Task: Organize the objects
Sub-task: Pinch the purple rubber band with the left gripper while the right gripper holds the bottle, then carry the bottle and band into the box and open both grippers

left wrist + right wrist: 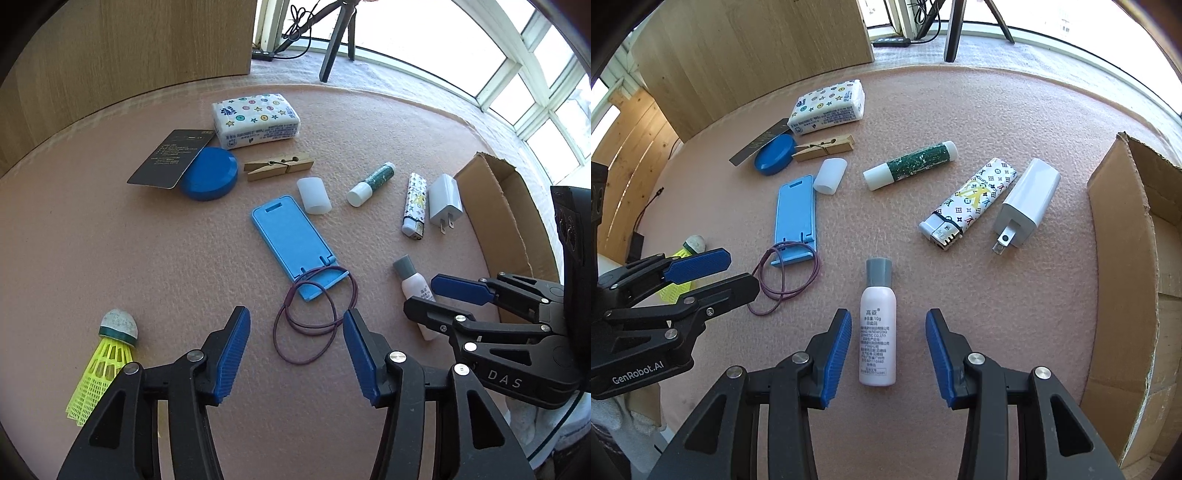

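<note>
On the pink tabletop [960,314], everything loose and unsorted: tissue pack [827,105], blue lid [774,157], clothespin [824,147], phone stand [795,218], white cap [830,175], glue stick [910,165], lighter [967,197], charger plug [1028,203], shuttlecock [107,363], hair ties [314,321].

Cardboard box [1123,258] at right edge; inside mostly out of view, nothing visible in it.

Right claw [888,356] open, straddling small pink bottle [878,332], pads clear of both sides, no grip yet. Left claw [295,356] open and empty, hovering at the near end of the hair ties.

Judgement: task barely begun; bottle likely first pick, all other items left to sort.
</note>
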### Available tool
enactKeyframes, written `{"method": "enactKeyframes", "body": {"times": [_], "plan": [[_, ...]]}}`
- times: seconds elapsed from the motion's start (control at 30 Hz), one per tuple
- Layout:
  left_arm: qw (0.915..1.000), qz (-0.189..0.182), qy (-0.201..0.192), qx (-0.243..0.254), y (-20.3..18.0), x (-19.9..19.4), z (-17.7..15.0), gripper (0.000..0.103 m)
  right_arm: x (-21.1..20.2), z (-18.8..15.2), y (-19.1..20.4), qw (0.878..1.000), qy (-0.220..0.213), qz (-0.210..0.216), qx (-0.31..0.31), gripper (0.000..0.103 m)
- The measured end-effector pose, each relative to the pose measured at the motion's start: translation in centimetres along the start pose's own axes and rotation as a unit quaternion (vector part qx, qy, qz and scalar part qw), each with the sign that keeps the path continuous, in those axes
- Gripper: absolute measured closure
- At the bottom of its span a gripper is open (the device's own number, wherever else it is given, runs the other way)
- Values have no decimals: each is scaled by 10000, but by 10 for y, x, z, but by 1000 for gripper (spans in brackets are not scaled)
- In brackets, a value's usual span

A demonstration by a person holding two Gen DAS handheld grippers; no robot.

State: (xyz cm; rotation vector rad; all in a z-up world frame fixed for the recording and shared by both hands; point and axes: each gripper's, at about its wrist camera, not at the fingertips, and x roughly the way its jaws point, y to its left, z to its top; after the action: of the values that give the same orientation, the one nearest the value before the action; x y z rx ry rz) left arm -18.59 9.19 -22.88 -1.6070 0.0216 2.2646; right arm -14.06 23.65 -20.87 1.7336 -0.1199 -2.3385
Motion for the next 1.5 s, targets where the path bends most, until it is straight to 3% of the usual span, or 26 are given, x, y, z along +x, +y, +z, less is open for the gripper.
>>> {"method": "enactKeyframes", "body": {"times": [0.2, 0.3, 0.47, 0.53, 0.6, 0.63, 0.77, 0.9, 1.23, 1.5], "plan": [[9984, 384, 310, 262, -9, 23, 3, 45, 1, 2, 2, 9999, -18, -64, -76, 64], [9982, 487, 160, 319, -9, 26, 0, 37, 1, 2, 4, 9999, -31, -74, -93, 64], [9977, 586, 102, 341, -11, 26, -1, 40, 1, 1, 2, 9999, -68, -88, -65, 64], [9976, 617, 51, 301, -10, 23, -1, 74, 1, 2, 3, 9999, -73, -108, -93, 64], [9989, 400, 88, 246, -7, 22, -1, 96, 1, 1, 5, 9998, -66, -145, -151, 64], [9992, 289, 127, 230, -8, 23, -1, 100, 2, 2, 5, 9997, -60, -168, -186, 64], [9995, 155, 72, 282, -15, 19, -5, 100, 2, 2, 7, 9994, -40, -215, -254, 65], [9998, 9, -122, 160, -18, 6, -6, 100, 2, -1, 4, 9994, -48, -235, -241, 84], [9987, -170, -473, 15, -24, -25, -2, 100, -20, -10, -12, 9996, -248, 103, 97, 84], [9965, -448, -686, 162, -53, -48, 2, 100, -75, -26, -36, 9959, -758, 284, 409, 84]]}}
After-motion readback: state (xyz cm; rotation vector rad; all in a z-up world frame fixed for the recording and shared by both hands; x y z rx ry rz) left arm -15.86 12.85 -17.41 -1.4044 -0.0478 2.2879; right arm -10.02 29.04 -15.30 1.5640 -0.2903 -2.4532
